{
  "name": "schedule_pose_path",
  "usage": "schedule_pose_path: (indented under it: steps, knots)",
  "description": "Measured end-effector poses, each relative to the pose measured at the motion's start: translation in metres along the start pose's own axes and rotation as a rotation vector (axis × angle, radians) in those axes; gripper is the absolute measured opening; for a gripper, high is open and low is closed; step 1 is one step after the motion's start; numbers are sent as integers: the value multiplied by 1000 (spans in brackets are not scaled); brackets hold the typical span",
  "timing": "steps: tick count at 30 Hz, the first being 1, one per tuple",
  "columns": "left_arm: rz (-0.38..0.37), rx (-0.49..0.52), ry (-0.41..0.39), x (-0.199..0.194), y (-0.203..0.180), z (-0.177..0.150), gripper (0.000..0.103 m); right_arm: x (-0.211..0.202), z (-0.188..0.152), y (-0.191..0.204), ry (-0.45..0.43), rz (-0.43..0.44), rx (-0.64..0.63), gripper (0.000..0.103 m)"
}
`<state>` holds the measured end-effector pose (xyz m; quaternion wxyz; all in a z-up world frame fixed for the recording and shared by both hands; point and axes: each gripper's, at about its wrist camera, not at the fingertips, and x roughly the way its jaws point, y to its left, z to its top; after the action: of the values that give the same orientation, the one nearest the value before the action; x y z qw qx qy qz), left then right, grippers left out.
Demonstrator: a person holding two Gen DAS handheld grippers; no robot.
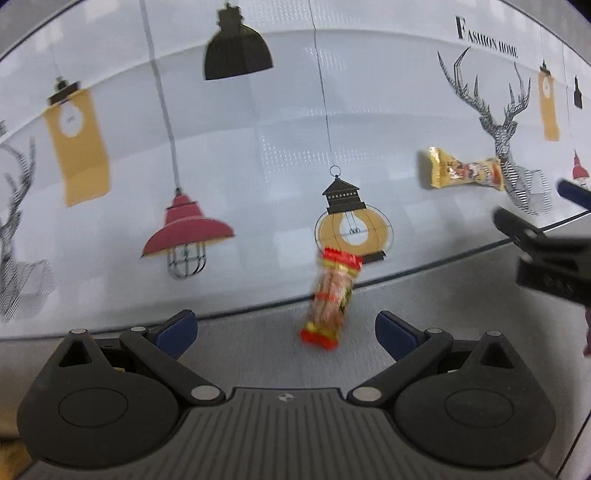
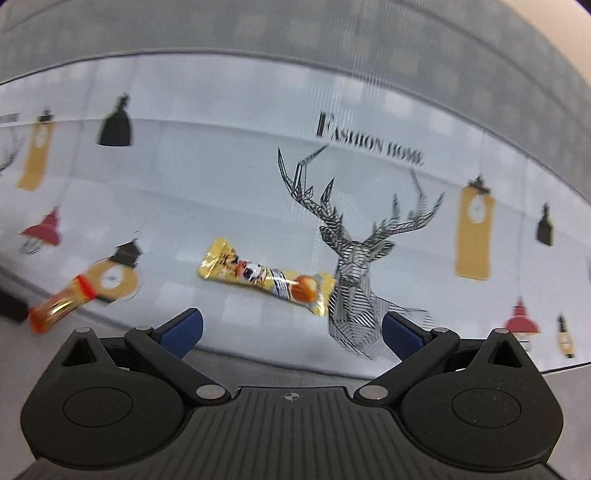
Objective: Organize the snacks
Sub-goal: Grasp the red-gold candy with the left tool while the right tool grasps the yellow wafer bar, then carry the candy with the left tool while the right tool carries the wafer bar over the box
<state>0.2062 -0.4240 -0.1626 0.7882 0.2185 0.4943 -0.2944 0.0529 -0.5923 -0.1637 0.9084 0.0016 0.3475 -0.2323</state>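
Observation:
A red-and-gold snack packet [image 1: 330,297] lies across the near edge of the printed white cloth [image 1: 258,155], just ahead of my left gripper [image 1: 286,330], which is open and holds nothing. The same packet [image 2: 62,301] shows at the left of the right wrist view. A yellow snack bar [image 2: 267,280] lies on the cloth [image 2: 221,206] a little beyond my right gripper [image 2: 291,328], also open and empty. That yellow bar [image 1: 465,171] appears far right in the left wrist view, with the right gripper [image 1: 535,236] near it.
The cloth carries printed lamps, lanterns, a deer head [image 2: 354,251] and the words "FASHION HOME". A grey textured surface [image 1: 424,295] runs along its near edge under both grippers and also beyond its far edge [image 2: 295,33].

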Motion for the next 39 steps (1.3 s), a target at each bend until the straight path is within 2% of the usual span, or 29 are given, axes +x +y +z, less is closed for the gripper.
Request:
schedule_pose_path:
  steps: [6,10,14,15,16,18,19,20,23,27,33,36,39]
  knots:
    - [0,37,73,37,-4,10,103,56,12,12,27,-15,-69,103]
    - [-19,37,52,39,-2,15,103,82,23,18,54,14,-123,103]
    - [-25,32,30,39,3,17,99,95,33,18,48,29,-110,103]
    - [-25,29,11,36,3,16,87,97,34,18,49,34,-101,102]
    - [-33,28,-12,30,4,15,61,98,34,17,54,41,-90,99]
    - [-75,44,-27,20,6,15,24,95,32,14,56,99,-51,78]
    - [-93,32,-13,19,8,14,24,92,32,13,56,124,-31,59]
    - [-100,14,-7,17,10,12,23,88,30,14,58,123,-22,48]
    - [-82,-6,-4,9,14,0,20,75,23,21,65,74,-38,26]
    - [-105,-35,-11,-19,17,-21,20,52,14,17,88,90,70,25]
    - [-147,-11,-81,-85,5,-62,19,-15,4,23,47,140,218,25]
    - [-168,-1,-123,-130,5,-90,19,-64,-2,27,10,167,281,25]
    - [-189,-2,-157,-172,3,-121,19,-129,-15,39,-17,178,338,25]
